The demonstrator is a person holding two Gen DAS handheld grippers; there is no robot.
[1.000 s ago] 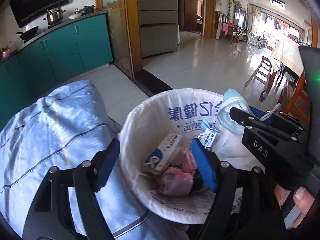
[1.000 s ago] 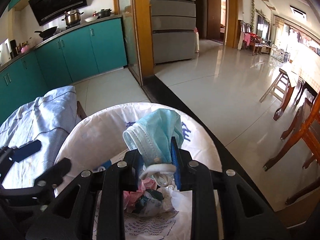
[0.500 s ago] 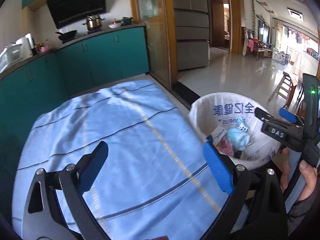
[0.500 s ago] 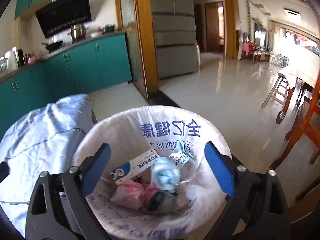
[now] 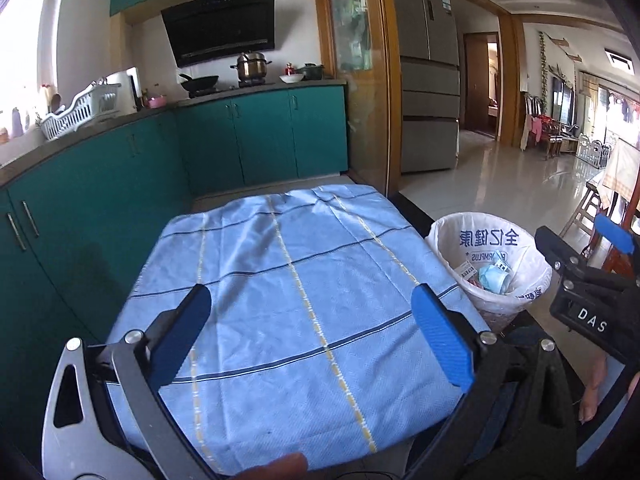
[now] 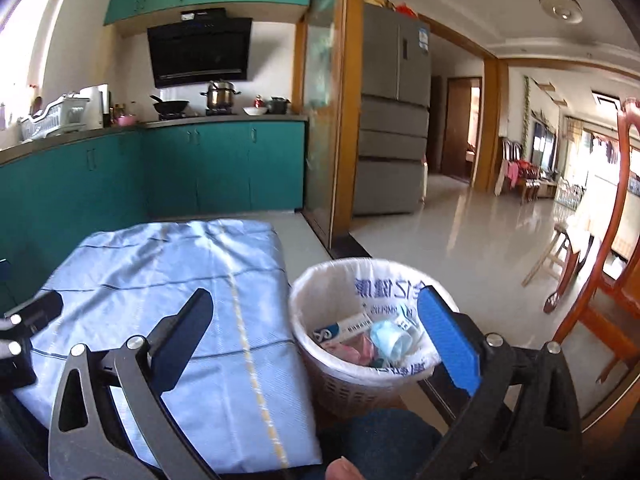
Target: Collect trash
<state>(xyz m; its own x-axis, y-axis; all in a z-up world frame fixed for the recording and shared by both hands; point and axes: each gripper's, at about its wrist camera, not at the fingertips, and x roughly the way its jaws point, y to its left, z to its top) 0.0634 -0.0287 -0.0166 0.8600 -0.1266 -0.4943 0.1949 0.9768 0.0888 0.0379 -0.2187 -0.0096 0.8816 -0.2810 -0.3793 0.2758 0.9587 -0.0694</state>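
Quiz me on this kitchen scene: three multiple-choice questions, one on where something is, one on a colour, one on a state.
1. Where is the blue face mask?
A. on the cloth-covered table
B. inside the bin
C. on the counter

2. What colour are the lower kitchen cabinets?
A. teal
B. white
C. red

3. How do the right tongs stand?
A. clamped on the mask
B. clamped on a box
C. apart, holding nothing

Answers:
1 B: the mask lies among the trash in the white-lined bin, beside the table.
2 A: every lower door is teal.
3 C: the jaws are spreading wide with nothing between the pads.
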